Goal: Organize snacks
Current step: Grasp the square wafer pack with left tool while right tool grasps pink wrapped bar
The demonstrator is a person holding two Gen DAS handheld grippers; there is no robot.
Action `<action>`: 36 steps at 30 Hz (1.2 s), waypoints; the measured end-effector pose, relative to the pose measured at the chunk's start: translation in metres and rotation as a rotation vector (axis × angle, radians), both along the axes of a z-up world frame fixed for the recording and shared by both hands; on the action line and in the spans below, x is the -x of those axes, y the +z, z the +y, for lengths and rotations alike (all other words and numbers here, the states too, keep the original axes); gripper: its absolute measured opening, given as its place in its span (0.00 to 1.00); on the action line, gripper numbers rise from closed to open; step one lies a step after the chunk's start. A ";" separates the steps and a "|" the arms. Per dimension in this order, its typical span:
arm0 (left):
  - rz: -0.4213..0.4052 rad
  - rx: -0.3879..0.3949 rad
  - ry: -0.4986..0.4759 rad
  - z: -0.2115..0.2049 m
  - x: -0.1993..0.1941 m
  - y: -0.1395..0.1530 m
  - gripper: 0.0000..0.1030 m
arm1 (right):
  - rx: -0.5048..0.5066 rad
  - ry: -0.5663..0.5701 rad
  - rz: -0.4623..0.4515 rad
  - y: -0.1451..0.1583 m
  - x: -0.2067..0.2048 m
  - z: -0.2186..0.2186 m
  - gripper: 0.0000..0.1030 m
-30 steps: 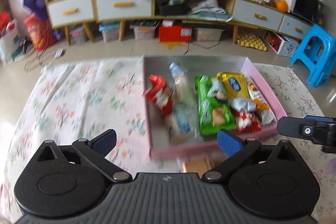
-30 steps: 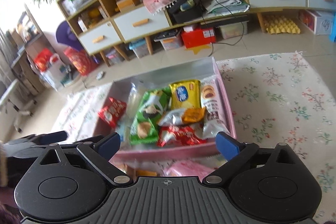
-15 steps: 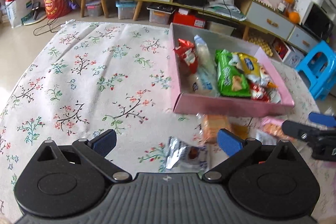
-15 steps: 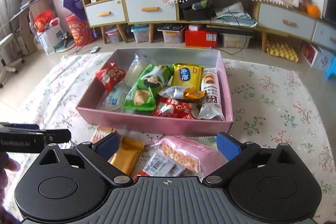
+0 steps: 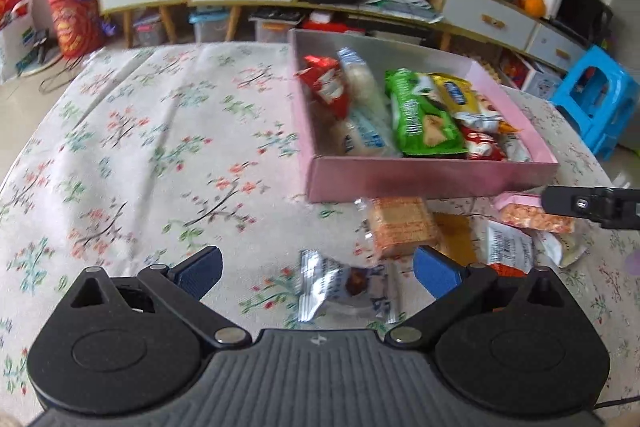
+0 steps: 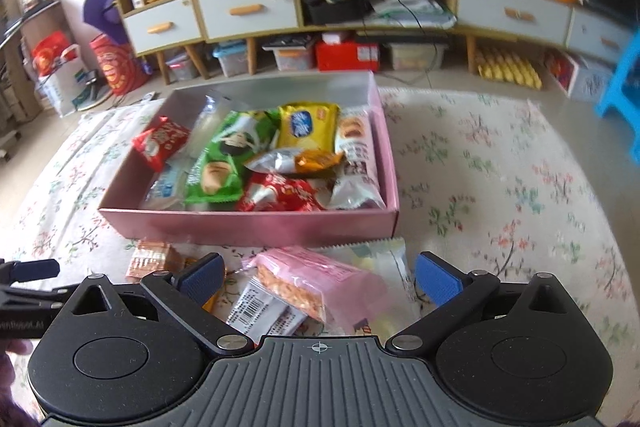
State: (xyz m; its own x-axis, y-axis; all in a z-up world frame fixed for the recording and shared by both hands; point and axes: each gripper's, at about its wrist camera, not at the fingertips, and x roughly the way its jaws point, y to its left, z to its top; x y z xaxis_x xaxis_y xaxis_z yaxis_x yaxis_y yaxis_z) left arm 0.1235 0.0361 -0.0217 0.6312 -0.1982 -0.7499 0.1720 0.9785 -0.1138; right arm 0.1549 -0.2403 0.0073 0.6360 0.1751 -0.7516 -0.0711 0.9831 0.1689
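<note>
A pink box [image 5: 432,179] [image 6: 248,225] on the floral cloth holds several snack packets: red, green, yellow and white. Loose snacks lie on the cloth in front of it. A silver-blue wrapper [image 5: 344,287] lies between the fingers of my left gripper [image 5: 316,273], which is open and holds nothing. An orange cracker pack [image 5: 400,227] lies just beyond it. My right gripper [image 6: 318,277] is open above a pink packet [image 6: 320,283], with a barcoded white wrapper [image 6: 264,311] and a pale green packet [image 6: 384,255] beside it. Each gripper's finger shows at the edge of the other's view.
The floral cloth [image 5: 140,155] stretches wide to the left of the box and to its right [image 6: 500,179]. Beyond the table stand low cabinets with drawers [image 6: 248,11] and floor clutter. A blue stool [image 5: 600,99] stands at the far right.
Both grippers have pulled back and down from the box toward the loose snacks in front of it. The silver-blue wrapper now lies between my left fingers. Both stay open.
</note>
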 end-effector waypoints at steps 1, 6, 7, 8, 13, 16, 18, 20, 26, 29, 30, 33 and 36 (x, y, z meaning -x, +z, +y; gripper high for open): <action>-0.011 0.000 -0.011 -0.002 0.000 0.001 0.97 | -0.010 -0.004 0.004 -0.002 -0.001 -0.001 0.99; -0.049 0.011 -0.052 -0.015 0.000 0.003 0.93 | -0.053 -0.015 0.007 -0.007 -0.006 -0.009 0.99; -0.051 0.020 -0.061 -0.017 0.000 0.003 0.92 | -0.063 -0.015 0.005 -0.008 -0.007 -0.011 0.99; -0.053 0.030 -0.072 -0.019 0.000 0.004 0.92 | -0.074 -0.013 0.003 -0.008 -0.008 -0.013 0.99; -0.062 0.086 -0.097 -0.031 -0.001 0.006 0.87 | -0.146 -0.006 0.008 -0.011 -0.011 -0.021 0.99; -0.038 0.069 -0.081 -0.039 -0.004 0.002 0.80 | -0.178 -0.015 0.021 -0.013 -0.013 -0.025 0.99; -0.014 0.045 -0.058 -0.044 -0.007 -0.001 0.77 | -0.200 -0.022 0.034 -0.013 -0.015 -0.027 0.99; -0.005 0.042 -0.029 -0.045 -0.009 -0.002 0.72 | -0.223 -0.029 0.040 -0.013 -0.016 -0.030 0.98; 0.033 0.062 0.004 -0.043 -0.013 -0.005 0.44 | -0.222 -0.032 0.079 -0.016 -0.016 -0.030 0.75; 0.035 0.055 -0.007 -0.042 -0.011 -0.004 0.41 | -0.220 -0.012 0.104 -0.018 -0.015 -0.028 0.51; 0.037 0.053 -0.015 -0.041 -0.011 -0.003 0.40 | -0.228 -0.006 0.110 -0.018 -0.014 -0.029 0.47; 0.044 0.049 -0.037 -0.036 -0.010 -0.002 0.39 | -0.241 0.012 0.134 -0.017 -0.011 -0.027 0.40; 0.047 0.046 -0.064 -0.030 -0.008 -0.002 0.39 | -0.259 0.032 0.171 -0.019 -0.006 -0.023 0.38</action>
State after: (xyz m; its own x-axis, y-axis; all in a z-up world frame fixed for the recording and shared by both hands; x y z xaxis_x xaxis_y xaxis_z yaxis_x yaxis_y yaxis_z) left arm 0.1311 0.0063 -0.0233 0.5806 -0.2713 -0.7677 0.2272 0.9594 -0.1673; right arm 0.1610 -0.2635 -0.0113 0.4948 0.3925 -0.7753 -0.0505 0.9036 0.4253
